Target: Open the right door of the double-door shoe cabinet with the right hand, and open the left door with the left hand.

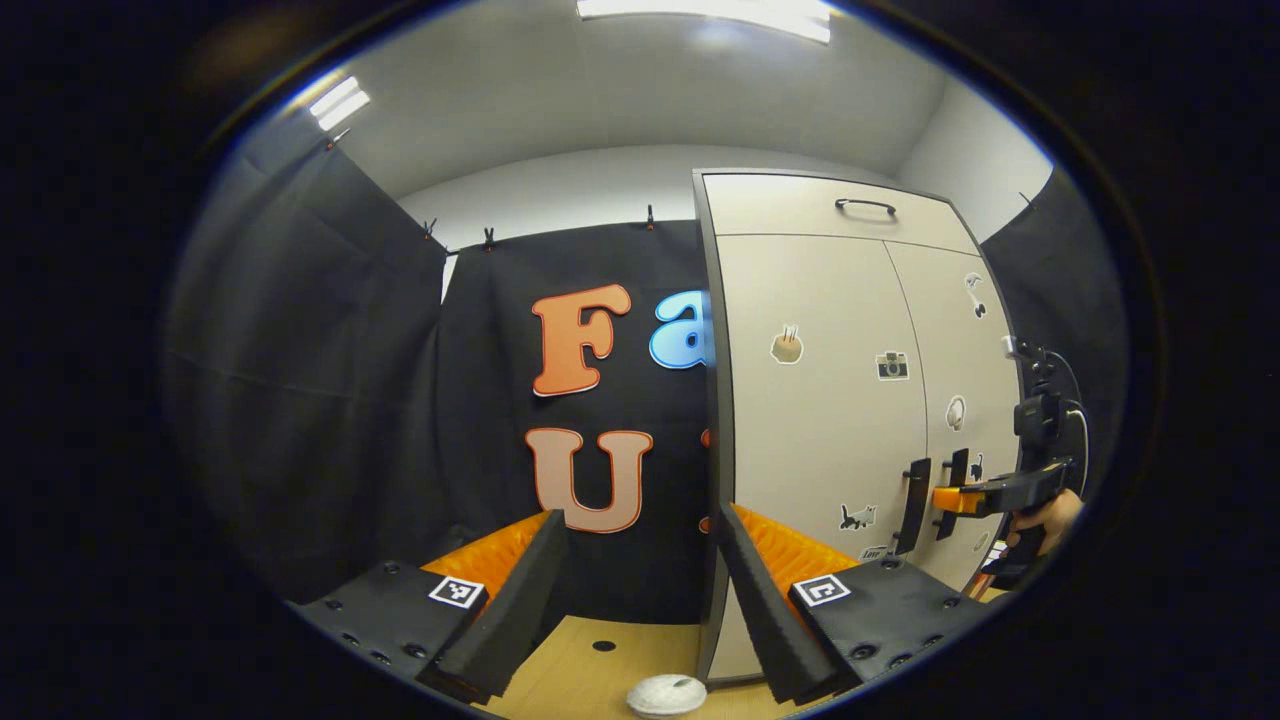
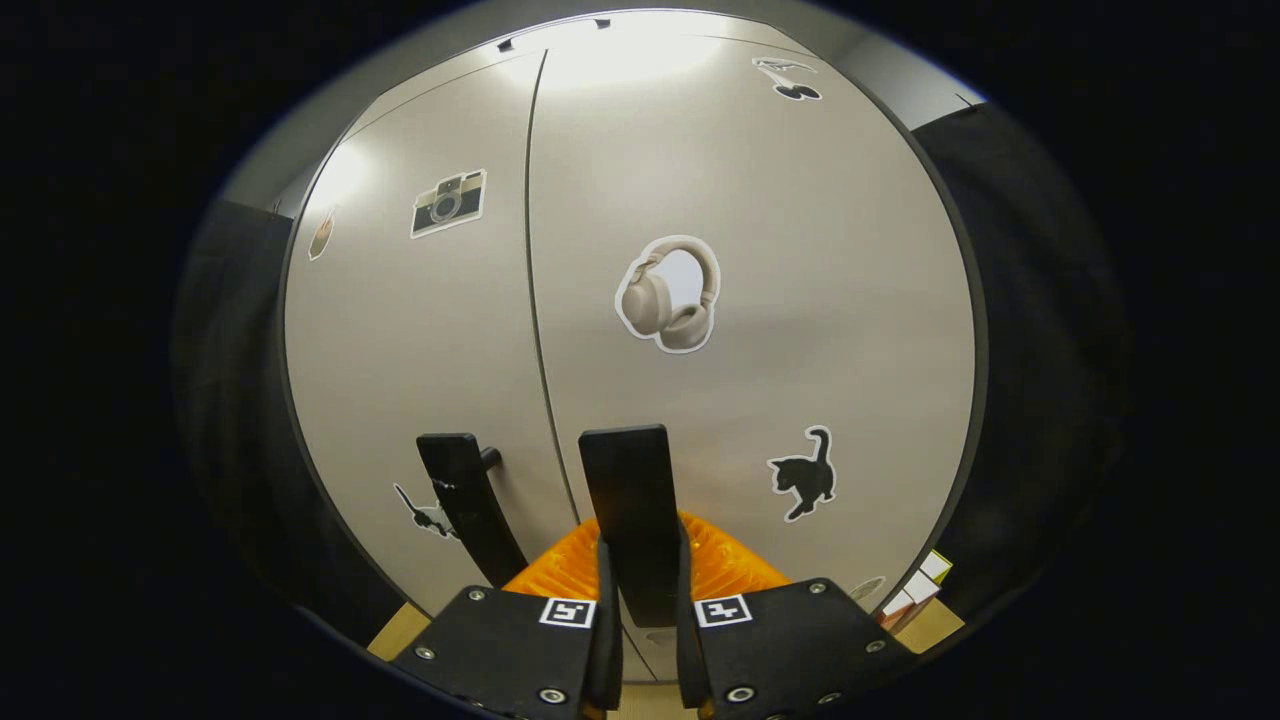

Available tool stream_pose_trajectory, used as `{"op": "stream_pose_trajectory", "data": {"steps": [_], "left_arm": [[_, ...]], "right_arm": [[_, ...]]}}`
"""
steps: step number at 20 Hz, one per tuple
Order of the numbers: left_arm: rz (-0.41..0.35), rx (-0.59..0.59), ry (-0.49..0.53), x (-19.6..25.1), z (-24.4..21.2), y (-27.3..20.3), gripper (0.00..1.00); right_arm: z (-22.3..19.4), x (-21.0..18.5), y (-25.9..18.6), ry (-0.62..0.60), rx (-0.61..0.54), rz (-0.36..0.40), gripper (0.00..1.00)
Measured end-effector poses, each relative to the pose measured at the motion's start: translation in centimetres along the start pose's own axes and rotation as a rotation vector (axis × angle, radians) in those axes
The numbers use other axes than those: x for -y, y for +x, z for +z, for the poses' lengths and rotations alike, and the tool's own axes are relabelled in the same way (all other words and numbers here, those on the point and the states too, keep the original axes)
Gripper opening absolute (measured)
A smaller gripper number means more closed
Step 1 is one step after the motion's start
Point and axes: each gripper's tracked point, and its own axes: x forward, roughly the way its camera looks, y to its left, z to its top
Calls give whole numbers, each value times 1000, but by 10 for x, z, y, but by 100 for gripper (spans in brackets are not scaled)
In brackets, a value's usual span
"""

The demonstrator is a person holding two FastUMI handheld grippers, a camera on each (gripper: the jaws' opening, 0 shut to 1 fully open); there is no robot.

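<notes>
The pale shoe cabinet (image 1: 830, 400) stands right of centre in the left gripper view, with both doors flush. Two dark vertical handles sit side by side low on the doors: the left handle (image 1: 912, 505) and the right handle (image 1: 957, 475). My right gripper (image 1: 958, 499), held by a hand (image 1: 1050, 515), reaches the right handle from the right. In the right gripper view, my right gripper (image 2: 642, 560) is shut on the right door handle (image 2: 630, 480); the left handle (image 2: 468, 500) is free beside it. My left gripper (image 1: 640, 600) hangs open, apart from the cabinet's left edge.
A black cloth wall (image 1: 330, 400) hangs behind and to the left. Low down, a white round object (image 1: 665, 695) lies on the wooden surface (image 1: 590, 660). A top flap with a handle (image 1: 865, 205) sits above the doors. Small boxes (image 2: 915, 590) rest by the cabinet's lower right corner.
</notes>
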Motion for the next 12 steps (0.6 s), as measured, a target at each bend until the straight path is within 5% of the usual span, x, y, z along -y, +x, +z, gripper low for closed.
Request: {"op": "stream_pose_trajectory", "data": {"steps": [12], "left_arm": [[46, -3, -23, 20, 16, -24, 96]], "right_arm": [[-7, 17, -72, -2, 5, 140, 21]]}}
